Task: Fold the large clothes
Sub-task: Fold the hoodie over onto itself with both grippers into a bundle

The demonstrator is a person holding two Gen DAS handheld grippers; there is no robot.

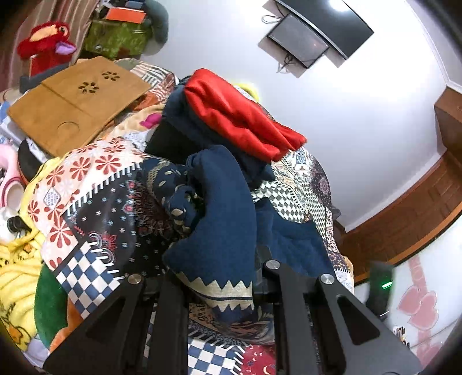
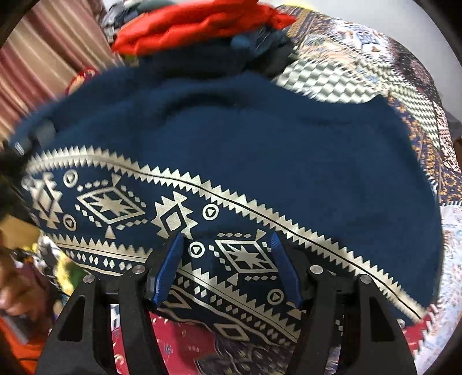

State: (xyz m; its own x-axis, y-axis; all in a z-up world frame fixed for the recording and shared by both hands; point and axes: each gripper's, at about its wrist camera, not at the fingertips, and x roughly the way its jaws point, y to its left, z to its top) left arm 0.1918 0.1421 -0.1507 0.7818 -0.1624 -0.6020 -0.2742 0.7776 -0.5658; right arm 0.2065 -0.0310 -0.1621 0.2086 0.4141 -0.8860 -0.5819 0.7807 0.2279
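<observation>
A large navy garment with a silver geometric border lies spread on the patterned bed cover. In the left wrist view the same garment hangs bunched and lifted, its zigzag-trimmed edge running down between my left gripper's fingers, which are hidden under the cloth; it looks shut on the cloth. My right gripper is open, its blue fingers resting just over the patterned border, holding nothing.
A red garment lies on a dark pile behind the navy one; it also shows in the right wrist view. A wooden lap tray, a red plush toy and yellow bedding sit left. Patchwork bed cover lies below.
</observation>
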